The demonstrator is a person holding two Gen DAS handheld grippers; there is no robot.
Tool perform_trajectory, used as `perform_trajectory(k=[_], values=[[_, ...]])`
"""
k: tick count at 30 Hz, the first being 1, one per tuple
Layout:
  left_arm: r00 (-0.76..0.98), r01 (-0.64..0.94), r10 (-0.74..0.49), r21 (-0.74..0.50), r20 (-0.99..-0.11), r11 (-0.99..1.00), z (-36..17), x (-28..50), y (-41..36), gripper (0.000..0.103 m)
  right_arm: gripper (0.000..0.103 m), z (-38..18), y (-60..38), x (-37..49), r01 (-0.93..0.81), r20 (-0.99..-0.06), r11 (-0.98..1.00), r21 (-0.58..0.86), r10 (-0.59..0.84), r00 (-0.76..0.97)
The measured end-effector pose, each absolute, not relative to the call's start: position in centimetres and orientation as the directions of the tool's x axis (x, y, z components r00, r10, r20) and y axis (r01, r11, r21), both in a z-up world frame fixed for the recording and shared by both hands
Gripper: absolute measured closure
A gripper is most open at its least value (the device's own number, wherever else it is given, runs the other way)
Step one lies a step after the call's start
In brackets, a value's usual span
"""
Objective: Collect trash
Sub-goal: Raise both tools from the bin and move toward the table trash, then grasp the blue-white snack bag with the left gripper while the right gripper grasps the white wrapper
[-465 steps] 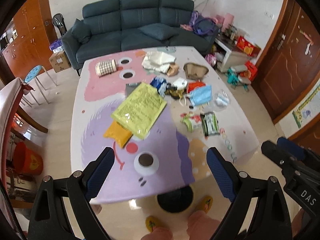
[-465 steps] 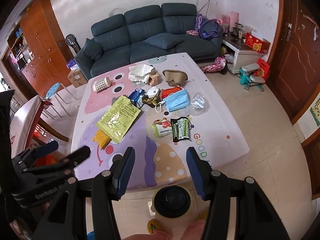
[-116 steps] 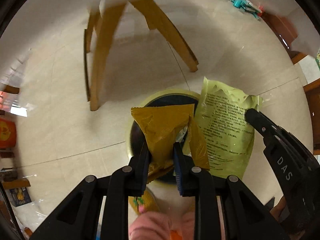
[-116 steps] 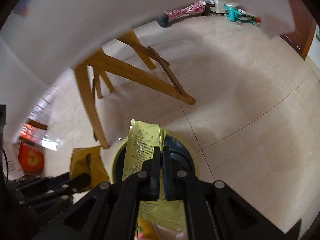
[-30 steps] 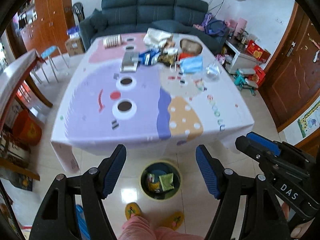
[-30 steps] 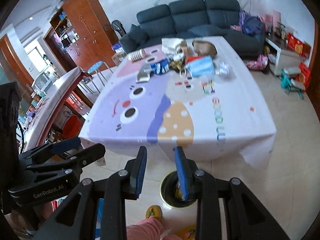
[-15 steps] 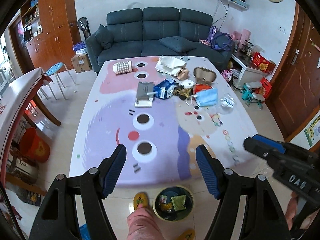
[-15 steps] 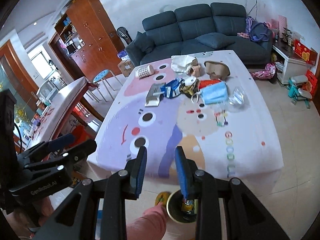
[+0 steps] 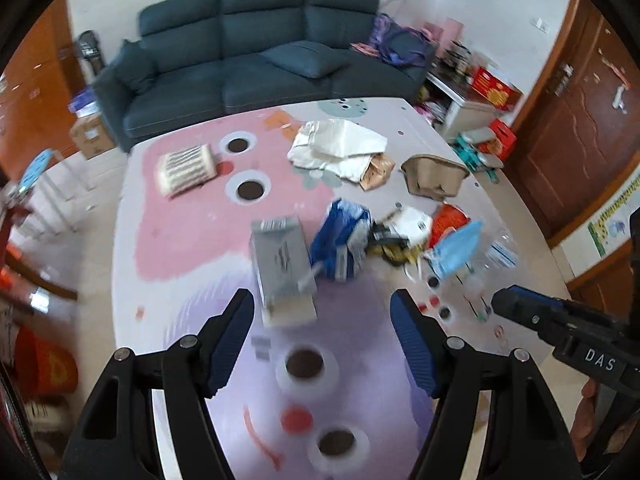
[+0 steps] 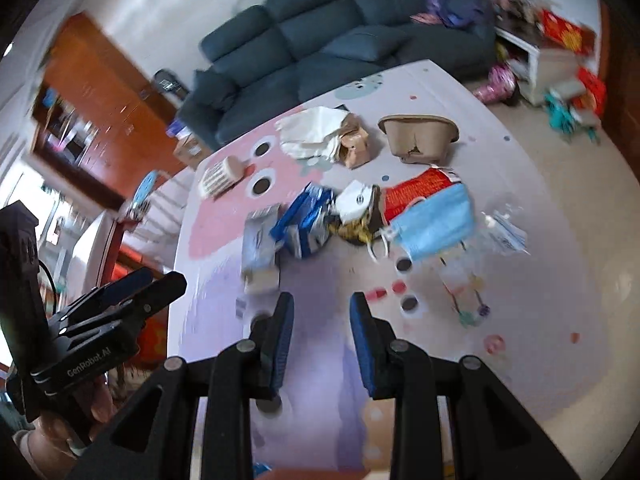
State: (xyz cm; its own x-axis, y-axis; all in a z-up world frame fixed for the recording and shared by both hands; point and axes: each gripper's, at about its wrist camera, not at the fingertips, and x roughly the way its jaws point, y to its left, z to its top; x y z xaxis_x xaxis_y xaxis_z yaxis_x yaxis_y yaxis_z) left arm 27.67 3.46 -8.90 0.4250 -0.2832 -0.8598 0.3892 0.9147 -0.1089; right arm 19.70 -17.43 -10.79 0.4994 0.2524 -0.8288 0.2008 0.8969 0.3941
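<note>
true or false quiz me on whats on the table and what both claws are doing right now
1. The left claw is open and holds nothing. True.
2. The right claw is clamped on the blue face mask. False: the blue face mask lies on the table, and the claw is open and holds nothing.
3. The grey box lies just beyond the left claw's fingertips. True.
4. The brown paper bowl stands upright, filled with wrappers. False: it lies tipped on its side, and nothing shows inside it.
5. The blue wrapper sits beside the grey box. True.
</note>
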Motion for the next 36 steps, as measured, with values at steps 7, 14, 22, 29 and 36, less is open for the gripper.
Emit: perform_trajectory(k=[7,14,22,29,36], values=[[0.275,0.505,-0.326,-0.153,-0.905,0.850,-13.3,36.0,0.1,0.043,0.074,-15.1,-18.4,26.1,0.357,-0.854,0.830,0.429,0.244,0.459],[0.129,0.566,-0.313,-0.190,-0.941,0.803,-17.8,39.7,-2.7,0.045,0.074,-18.1,-19.2,29.0,0.447,-0.878,0.791,0.418,0.224,0.423],[0.050,0.599,-0.288,-0.202,-0.956,0.775,-20.6,41.4,-4.2,0.045,0.064,-19.7,-19.7,29.9,0.500,-0.878,0.750,0.434,0.228,0.420],[0.009,0.593,-0.297,-0.234,-0.955,0.770,-22.1,42.3,-4.7,0.045,0.061,-20.8,-20.2,30.4,0.525,-0.845,0.677,0.516,0.305,0.438],[-0.034,0.572,-0.305,-0.269,-0.952,0.775,-23.1,42.6,-4.8,0.052,0.063,-20.2,-19.7,30.9,0.478,-0.838,0.716,0.510,0.287,0.464]])
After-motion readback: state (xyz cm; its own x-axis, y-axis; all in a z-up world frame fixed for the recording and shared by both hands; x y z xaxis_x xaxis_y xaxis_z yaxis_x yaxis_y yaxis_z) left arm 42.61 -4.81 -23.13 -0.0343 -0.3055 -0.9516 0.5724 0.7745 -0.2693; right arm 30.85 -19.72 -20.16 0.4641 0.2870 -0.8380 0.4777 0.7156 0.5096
